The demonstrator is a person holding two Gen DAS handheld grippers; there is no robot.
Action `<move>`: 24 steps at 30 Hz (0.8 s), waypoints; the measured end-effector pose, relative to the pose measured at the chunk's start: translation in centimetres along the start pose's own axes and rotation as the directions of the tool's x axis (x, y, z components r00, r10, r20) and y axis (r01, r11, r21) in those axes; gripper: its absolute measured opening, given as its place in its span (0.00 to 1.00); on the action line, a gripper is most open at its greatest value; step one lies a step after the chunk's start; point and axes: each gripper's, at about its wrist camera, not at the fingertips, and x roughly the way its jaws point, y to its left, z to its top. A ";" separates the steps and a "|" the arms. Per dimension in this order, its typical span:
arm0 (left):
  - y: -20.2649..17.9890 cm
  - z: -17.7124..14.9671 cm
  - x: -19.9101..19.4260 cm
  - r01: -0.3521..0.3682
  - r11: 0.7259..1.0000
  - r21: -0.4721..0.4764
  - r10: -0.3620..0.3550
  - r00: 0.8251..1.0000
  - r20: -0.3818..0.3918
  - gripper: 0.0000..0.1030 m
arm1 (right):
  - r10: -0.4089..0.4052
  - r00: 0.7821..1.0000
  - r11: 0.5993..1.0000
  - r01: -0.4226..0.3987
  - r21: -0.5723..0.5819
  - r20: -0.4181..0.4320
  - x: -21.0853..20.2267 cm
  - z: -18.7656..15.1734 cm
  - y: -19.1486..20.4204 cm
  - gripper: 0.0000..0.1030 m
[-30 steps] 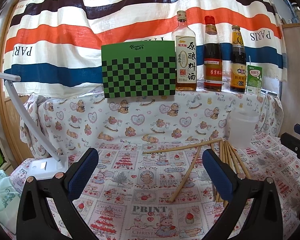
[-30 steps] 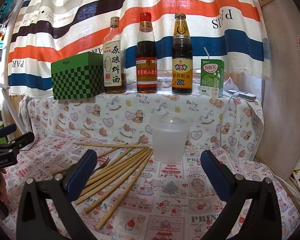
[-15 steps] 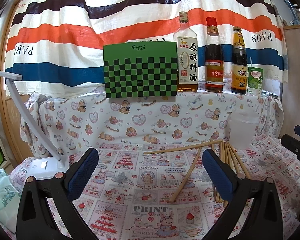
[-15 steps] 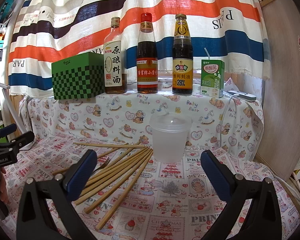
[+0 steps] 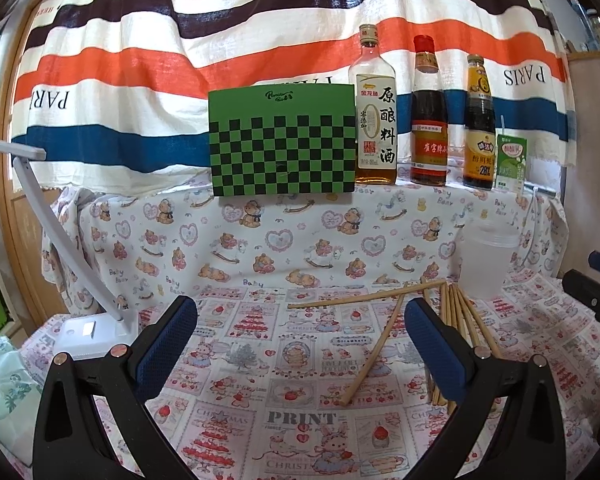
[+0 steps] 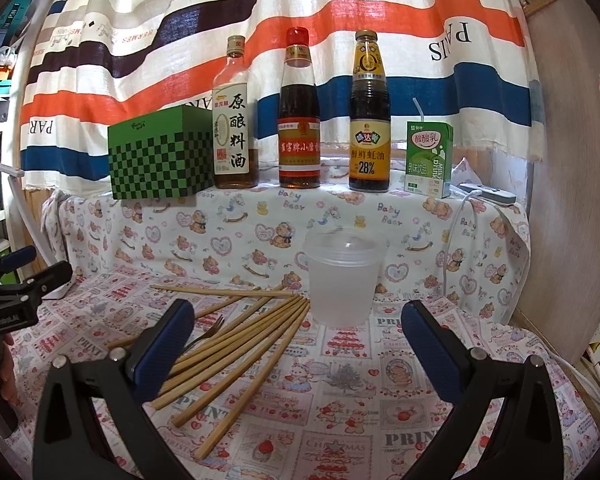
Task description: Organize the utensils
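Several bamboo chopsticks [image 6: 244,336] lie fanned on the printed tablecloth, left of a clear plastic cup [image 6: 342,280]. A small dark fork [image 6: 206,334] lies among them. In the left wrist view the chopsticks [image 5: 384,332] lie to the right, below the cup [image 5: 486,264]. My left gripper [image 5: 300,344] is open and empty above the cloth, left of the chopsticks. My right gripper [image 6: 298,344] is open and empty, in front of the cup. Each gripper shows at the other view's edge.
On a raised shelf behind stand a green checkered box [image 5: 282,140], three sauce bottles [image 6: 298,112] and a green drink carton [image 6: 428,158]. A white desk lamp [image 5: 88,330] stands at the left. A wooden panel [image 6: 572,200] closes the right side.
Both grippers have barely moved; the left view has shifted very slightly. Nothing was taken hold of or let go.
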 end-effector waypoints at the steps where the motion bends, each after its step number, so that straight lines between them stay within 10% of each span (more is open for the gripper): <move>1: 0.2 0.0 -0.1 0.010 1.000 -0.008 -0.010 1.000 0.003 1.00 | -0.001 1.000 1.000 0.001 0.002 0.000 0.0 0.0 0.0 1.00; 24: 0.5 0.0 -0.6 -0.033 0.999 -0.033 0.034 0.999 0.030 1.00 | 0.033 0.999 0.999 -0.033 -0.010 -0.012 0.0 0.0 0.3 1.00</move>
